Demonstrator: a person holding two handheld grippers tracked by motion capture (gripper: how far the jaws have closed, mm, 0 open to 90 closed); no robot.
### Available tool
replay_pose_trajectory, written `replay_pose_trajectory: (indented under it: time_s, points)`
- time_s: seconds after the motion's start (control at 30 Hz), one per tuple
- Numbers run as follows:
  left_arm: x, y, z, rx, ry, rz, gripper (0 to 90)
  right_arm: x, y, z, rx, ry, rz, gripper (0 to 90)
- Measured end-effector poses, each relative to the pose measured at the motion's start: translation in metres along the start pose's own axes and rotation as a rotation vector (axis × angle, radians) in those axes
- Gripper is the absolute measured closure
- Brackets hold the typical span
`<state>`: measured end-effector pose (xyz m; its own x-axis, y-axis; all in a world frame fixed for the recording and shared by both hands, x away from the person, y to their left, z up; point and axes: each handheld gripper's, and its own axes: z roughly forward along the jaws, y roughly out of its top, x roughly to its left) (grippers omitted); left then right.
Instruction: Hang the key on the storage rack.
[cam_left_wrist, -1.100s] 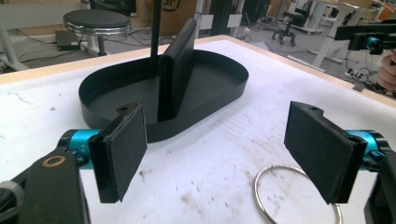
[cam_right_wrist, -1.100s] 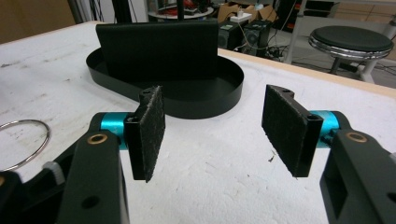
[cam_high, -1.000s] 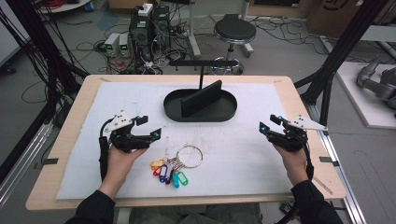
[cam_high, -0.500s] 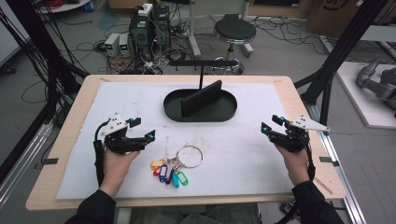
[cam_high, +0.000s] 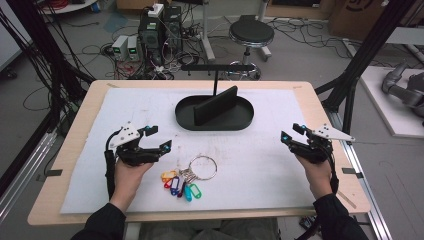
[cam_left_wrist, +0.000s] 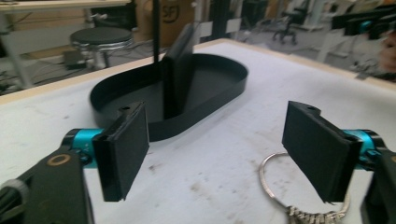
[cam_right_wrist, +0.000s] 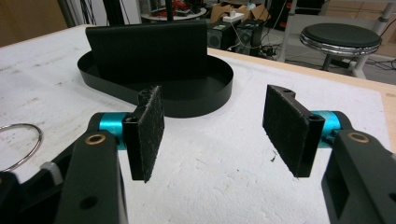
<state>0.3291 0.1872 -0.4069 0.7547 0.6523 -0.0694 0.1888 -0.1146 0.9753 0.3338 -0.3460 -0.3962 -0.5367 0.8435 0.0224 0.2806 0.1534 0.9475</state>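
Note:
A metal key ring (cam_high: 202, 167) with several coloured tags (cam_high: 180, 183) lies on the white mat near the front middle. My left gripper (cam_high: 159, 138) hovers just left of the keys, pointing toward the tray. Its jaws are open and have just been closing slightly, with nothing between the pads. In the left gripper view (cam_left_wrist: 224, 144) the ring (cam_left_wrist: 273, 184) lies on the mat beside the right jaw. My right gripper (cam_high: 291, 132) is open at the mat's right side, and in the right gripper view (cam_right_wrist: 215, 126) it is empty. The ring's edge (cam_right_wrist: 21, 144) shows at far left.
A black oval tray (cam_high: 240, 122) with an upright divider (cam_high: 215, 105) sits at the mat's back middle, seen also as tray (cam_left_wrist: 224, 79) and tray (cam_right_wrist: 215, 88). A black T-shaped stand (cam_high: 215, 67) rises behind it. A stool and cables are on the floor beyond.

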Motion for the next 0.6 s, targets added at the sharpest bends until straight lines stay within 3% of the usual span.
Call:
replay_pose_trajectory:
  time_s: [0.1, 0.2, 0.33, 0.6]
  points:
    - [-0.003, 0.001, 0.005, 0.029, -0.014, 0.013, 29.0, 0.001, 0.000, 0.000, -0.001, 0.002, -0.006, 39.3]
    - [-0.006, 0.002, 0.011, 0.057, -0.025, -0.013, 29.2, 0.000, 0.000, 0.000, 0.003, 0.001, -0.008, 39.3]
    - [-0.013, -0.001, 0.020, 0.091, -0.031, -0.008, 29.1, 0.001, -0.001, 0.001, 0.014, 0.005, -0.008, 39.3]
    - [-0.022, -0.007, 0.042, 0.213, -0.072, -0.058, 32.3, 0.004, -0.001, 0.004, 0.031, 0.015, -0.028, 39.3]
